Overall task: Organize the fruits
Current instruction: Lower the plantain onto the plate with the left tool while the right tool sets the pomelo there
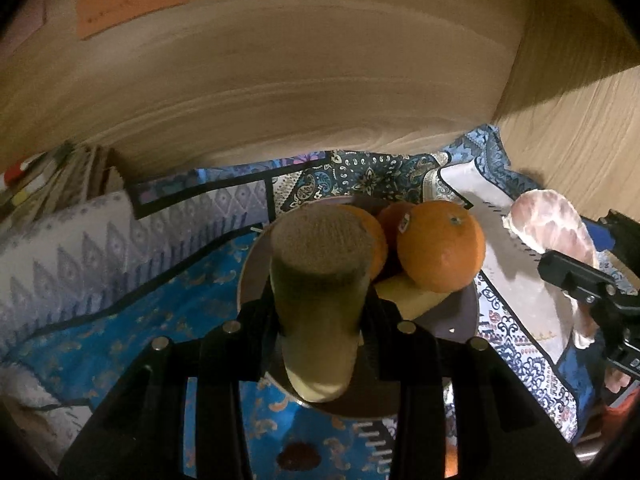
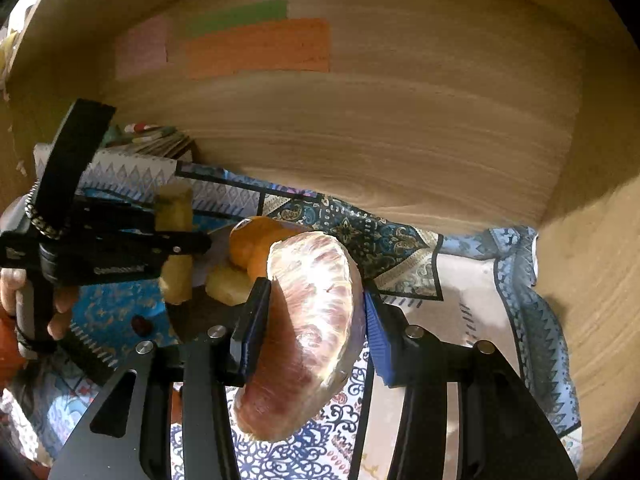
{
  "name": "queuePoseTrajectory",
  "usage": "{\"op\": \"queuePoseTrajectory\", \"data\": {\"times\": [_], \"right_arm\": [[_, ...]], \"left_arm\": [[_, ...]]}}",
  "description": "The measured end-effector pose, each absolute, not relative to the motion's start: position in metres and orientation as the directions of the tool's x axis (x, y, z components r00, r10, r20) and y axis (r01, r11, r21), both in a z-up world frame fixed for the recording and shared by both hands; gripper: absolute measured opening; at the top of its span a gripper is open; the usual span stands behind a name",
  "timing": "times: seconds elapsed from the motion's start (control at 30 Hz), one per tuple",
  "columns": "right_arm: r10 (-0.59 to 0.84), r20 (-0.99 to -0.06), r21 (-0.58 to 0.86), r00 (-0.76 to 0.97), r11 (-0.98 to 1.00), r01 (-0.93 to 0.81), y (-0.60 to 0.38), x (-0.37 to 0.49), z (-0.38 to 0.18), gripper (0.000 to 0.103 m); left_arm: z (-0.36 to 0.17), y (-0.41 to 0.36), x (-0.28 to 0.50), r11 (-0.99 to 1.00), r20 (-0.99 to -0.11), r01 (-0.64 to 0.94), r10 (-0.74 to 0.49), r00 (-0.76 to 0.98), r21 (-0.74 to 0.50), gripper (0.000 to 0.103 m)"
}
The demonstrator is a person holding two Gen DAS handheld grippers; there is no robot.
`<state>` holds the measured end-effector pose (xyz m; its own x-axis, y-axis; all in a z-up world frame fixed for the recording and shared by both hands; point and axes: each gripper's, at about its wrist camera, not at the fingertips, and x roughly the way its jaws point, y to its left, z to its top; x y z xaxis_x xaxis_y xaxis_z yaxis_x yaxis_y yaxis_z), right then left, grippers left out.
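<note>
My left gripper (image 1: 320, 320) is shut on a pale yellow-green sugarcane stick (image 1: 318, 292) and holds it above a dark plate (image 1: 452, 320). On the plate lie oranges (image 1: 440, 246) and another pale cane piece (image 1: 408, 298). My right gripper (image 2: 316, 320) is shut on a large peeled pomelo wedge in clear wrap (image 2: 312, 332), right of the plate. In the right wrist view the left gripper (image 2: 176, 244) with its stick (image 2: 174, 240) is at the left, beside the oranges (image 2: 256, 244). The pomelo also shows in the left wrist view (image 1: 556, 236).
A patterned blue and white cloth (image 1: 132, 280) covers the surface. Wooden walls (image 1: 320, 92) close in the back and right. A stack of books or cards (image 1: 60, 180) lies at the back left. Coloured paper notes (image 2: 260, 46) stick on the back wall.
</note>
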<state>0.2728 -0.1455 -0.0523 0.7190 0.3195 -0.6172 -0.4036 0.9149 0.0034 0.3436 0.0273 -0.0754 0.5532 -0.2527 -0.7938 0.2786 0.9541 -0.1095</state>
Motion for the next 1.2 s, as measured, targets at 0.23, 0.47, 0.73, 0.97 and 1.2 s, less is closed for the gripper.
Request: {"op": "queuePoseTrajectory", "data": {"times": [0.23,0.47,0.73,0.97,1.2], "right_arm": [[0.327,-0.626,-0.012,0.708,0.904,-0.428,-0.139,0.277,-0.053,0.042],[0.354,-0.63,-0.012,0.691,0.885,-0.465,-0.128,0.276,-0.056,0.042],[0.403,-0.646,-0.008,0.648,0.846,-0.533,-0.108,0.272,-0.063,0.042],[0.434,-0.694,-0.013,0.575,0.79,-0.613,-0.084,0.271,-0.079,0.042],[0.426,-0.759,-0.018,0.492,0.742,-0.67,-0.066,0.275,-0.104,0.042]], "left_arm": [[-0.078,0.023,0.346,0.957,-0.798,0.277,-0.237,0.554,-0.092,0.048],[-0.063,0.037,0.332,0.964,-0.769,0.25,-0.23,0.596,-0.095,0.06],[-0.059,0.067,0.295,0.973,-0.771,0.209,-0.206,0.603,-0.097,0.061],[-0.066,0.092,0.262,0.984,-0.783,0.153,-0.166,0.6,-0.092,0.064],[-0.08,0.103,0.25,0.986,-0.794,0.115,-0.163,0.586,-0.118,0.064]]}}
